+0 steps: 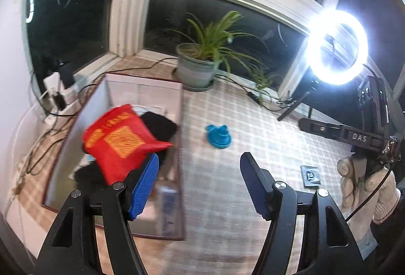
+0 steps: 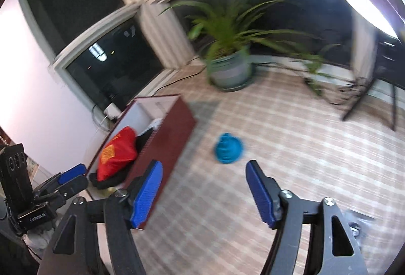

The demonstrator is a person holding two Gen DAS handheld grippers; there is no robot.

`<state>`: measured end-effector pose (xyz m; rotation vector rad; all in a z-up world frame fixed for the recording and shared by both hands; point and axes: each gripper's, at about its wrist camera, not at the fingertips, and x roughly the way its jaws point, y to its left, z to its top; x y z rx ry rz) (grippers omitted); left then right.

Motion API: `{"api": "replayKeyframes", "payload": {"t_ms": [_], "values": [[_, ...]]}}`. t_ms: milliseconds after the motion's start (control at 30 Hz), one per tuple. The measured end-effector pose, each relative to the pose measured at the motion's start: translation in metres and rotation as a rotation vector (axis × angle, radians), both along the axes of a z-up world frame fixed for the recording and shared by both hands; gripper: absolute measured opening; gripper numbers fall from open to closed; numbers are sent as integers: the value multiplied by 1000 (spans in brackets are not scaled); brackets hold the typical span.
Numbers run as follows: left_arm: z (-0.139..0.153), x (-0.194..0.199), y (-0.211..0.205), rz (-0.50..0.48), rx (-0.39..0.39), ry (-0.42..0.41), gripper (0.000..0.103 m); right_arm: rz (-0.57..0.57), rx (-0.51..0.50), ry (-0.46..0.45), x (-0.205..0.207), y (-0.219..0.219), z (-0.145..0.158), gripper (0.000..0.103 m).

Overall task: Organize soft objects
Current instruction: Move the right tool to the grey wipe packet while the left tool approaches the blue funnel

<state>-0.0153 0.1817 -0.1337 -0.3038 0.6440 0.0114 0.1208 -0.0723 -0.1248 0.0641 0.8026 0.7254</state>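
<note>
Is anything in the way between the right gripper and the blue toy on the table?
No. The right gripper is open, and only bare checked tablecloth lies between it and the blue toy. The box sits off to the left.

A red cloth bag [image 1: 119, 141] with orange print lies crumpled on top of dark, soft clothes [image 1: 159, 124] inside an open box [image 1: 141, 82] on the left. A small blue soft toy [image 1: 218, 136] sits alone on the checked tablecloth [image 1: 253, 148], just right of the box.
</note>
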Motion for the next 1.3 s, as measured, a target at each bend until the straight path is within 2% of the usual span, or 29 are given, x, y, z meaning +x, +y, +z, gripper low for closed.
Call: {"api": "replayKeyframes", "payload": {"t_ms": [133, 233, 333, 500, 700, 800, 1067, 1300], "values": [[-4, 6, -24, -34, -5, 2, 71, -69, 23, -1, 0, -51, -1, 69], [-9, 9, -40, -55, -13, 9, 71, -130, 44, -24, -3, -90, -2, 80], [-17, 13, -55, -76, -32, 25, 71, -190, 68, -45, -6, -125, -9, 82], [-37, 28, -78, -81, -37, 61, 71, -246, 46, 19, -3, -167, -31, 83], [-57, 60, -103, -59, 22, 85, 71, -271, -24, 43, -6, -186, -57, 83], [-65, 81, -106, -39, 14, 99, 71, -268, -40, 56, -5, -191, -68, 83], [-93, 148, -101, 45, -9, 139, 75, -263, -41, 68, 10, -201, -80, 83], [-120, 187, -92, 88, 42, 205, 75, -262, -29, 92, 23, -207, -93, 82]]}}
